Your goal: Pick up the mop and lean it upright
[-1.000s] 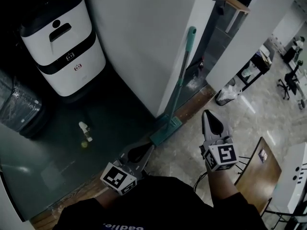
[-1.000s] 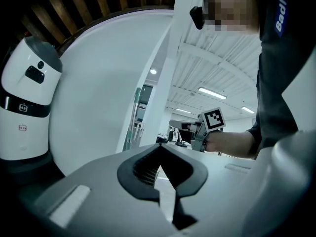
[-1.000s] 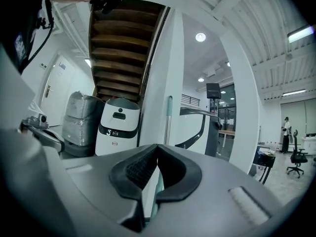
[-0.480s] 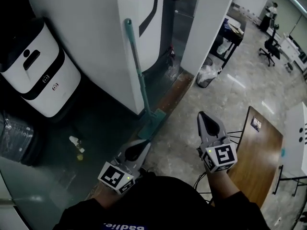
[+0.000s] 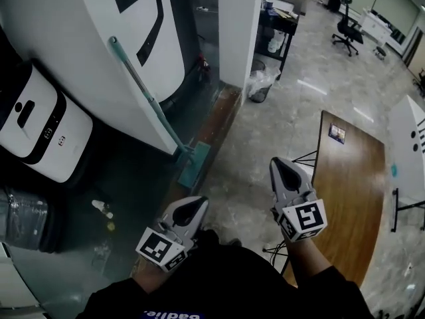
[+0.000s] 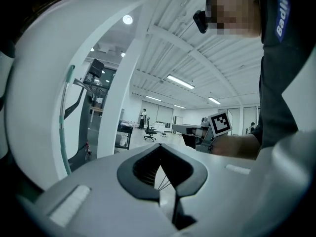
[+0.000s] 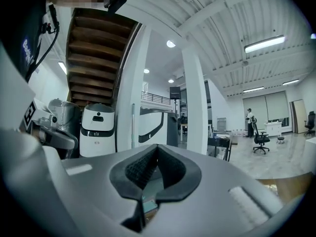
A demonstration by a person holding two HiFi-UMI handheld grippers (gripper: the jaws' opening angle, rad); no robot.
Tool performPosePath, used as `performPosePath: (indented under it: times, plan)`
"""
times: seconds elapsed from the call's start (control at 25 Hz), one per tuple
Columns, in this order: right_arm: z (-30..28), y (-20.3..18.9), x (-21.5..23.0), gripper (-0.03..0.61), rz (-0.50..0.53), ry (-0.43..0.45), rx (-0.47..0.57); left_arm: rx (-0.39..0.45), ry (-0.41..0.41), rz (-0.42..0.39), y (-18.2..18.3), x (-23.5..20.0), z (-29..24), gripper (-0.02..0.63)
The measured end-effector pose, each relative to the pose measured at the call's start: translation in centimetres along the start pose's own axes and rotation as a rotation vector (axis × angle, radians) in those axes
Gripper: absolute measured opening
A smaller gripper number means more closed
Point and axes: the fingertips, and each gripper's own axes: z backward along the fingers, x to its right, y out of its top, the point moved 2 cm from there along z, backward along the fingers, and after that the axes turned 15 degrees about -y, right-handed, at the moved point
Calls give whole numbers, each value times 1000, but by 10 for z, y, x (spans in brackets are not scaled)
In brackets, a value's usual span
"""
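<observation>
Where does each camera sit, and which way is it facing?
Head view: on the person's head, facing steeply down at the mop, left gripper, right gripper and dark torso.
Left gripper view: on the left gripper, along its shut jaws; right gripper, sleeve at right.
Right gripper view: on the right gripper, toward the white machine; left gripper at left.
Shared: all show the leaning mop.

My grey left gripper (image 5: 194, 206) and right gripper (image 5: 281, 170) each bear a black-and-white marker cube (image 5: 303, 219); I wear a black, white-lettered top (image 5: 219, 288).
</observation>
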Motion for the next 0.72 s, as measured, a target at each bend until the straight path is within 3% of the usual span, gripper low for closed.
performPosePath:
  times: [0.36, 0.72]
  plan:
    - [61, -34, 28, 2, -83, -57, -47, -80, -83, -9, -13, 49, -27, 20]
    - [89, -43, 0, 2, -140, -130, -98, -67, -297, -29, -5, 57, -47, 20]
